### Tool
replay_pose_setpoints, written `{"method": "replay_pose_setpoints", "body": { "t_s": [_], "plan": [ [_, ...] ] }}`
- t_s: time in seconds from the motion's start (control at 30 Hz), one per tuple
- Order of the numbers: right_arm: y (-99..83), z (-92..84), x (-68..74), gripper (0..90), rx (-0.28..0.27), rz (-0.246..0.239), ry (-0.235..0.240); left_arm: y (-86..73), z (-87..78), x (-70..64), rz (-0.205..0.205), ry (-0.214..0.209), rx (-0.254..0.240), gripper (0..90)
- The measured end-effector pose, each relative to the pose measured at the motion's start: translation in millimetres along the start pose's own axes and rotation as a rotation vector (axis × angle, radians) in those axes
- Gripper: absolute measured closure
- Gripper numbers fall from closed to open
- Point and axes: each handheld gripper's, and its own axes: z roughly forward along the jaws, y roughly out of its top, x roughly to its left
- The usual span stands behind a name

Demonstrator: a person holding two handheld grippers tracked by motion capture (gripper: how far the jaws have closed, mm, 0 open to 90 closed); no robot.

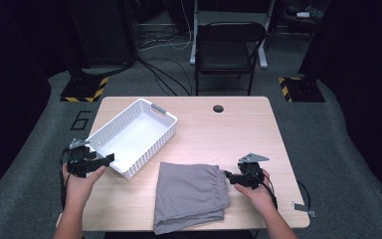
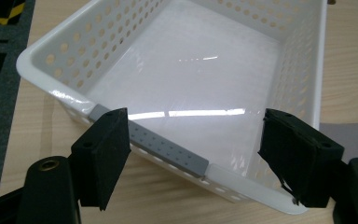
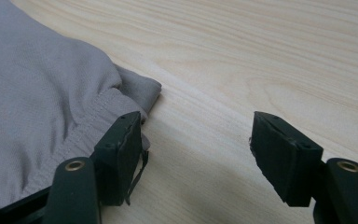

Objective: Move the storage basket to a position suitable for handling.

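Observation:
A folded grey cloth (image 1: 190,195) with an elastic waistband lies on the near middle of the wooden table. An empty white perforated basket (image 1: 132,136) stands at the left. My left gripper (image 1: 110,159) is open at the basket's near short rim, its jaws straddling the grey handle strip (image 2: 168,150). At the cloth's right edge my right gripper (image 1: 227,174) is open; in the right gripper view one jaw rests by the cloth's waistband edge (image 3: 107,109) and the other stands over bare wood. Nothing is held.
The table (image 1: 238,134) has a cable hole (image 1: 218,108) near its far edge. A black folding chair (image 1: 227,50) stands beyond the table. Hazard-striped stand bases (image 1: 84,89) sit on the grey floor to either side.

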Motion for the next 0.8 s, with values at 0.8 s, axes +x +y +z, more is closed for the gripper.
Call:
{"method": "replay_pose_setpoints", "body": {
  "t_s": [0.8],
  "plan": [
    [3.9,0.8,1.8,33.3,-0.007,-0.004,0.003,-11.7,27.7,-8.4,-0.03,0.022,0.101,20.3]
  ]
}}
